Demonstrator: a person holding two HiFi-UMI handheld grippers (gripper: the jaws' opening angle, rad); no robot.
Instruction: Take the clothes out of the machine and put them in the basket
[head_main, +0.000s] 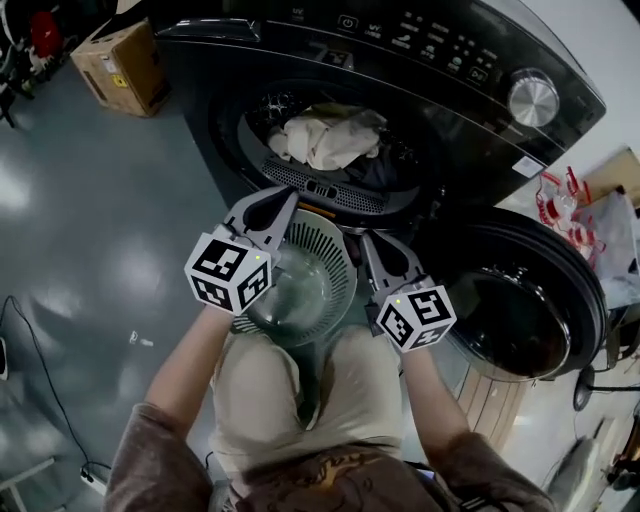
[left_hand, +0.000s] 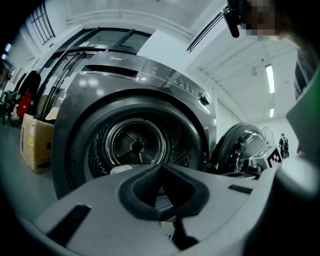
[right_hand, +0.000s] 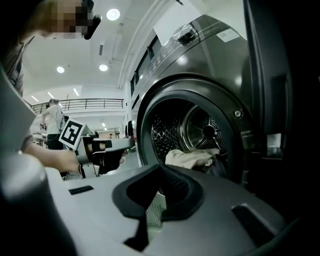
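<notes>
The clothes (head_main: 325, 135), a pale crumpled bundle with something darker under it, lie in the drum (right_hand: 200, 130) of the machine (head_main: 440, 40), close to the front lip of the opening. None of them is out yet. The door (head_main: 520, 320) hangs wide open to my right, so the way in is clear. The basket (head_main: 335, 250) sits on the floor just below the opening, against my knees, and I see nothing in it.

My left gripper (head_main: 288, 196) is closed with nothing between its jaws, and it sits over the basket's rim, pointing at the opening. My right gripper (head_main: 368, 240) is beside it, jaws together and also empty. In its own view the bundle lies straight ahead.

I judge this to be the approach for the first grab, with the unloading itself not yet begun. The next move calls for me to spread the jaws of at least one gripper and reach over the lip into the drum. Then I should pinch a good fold of the pale cloth, because a thin edge might slip as I draw it back and down into the basket.
</notes>
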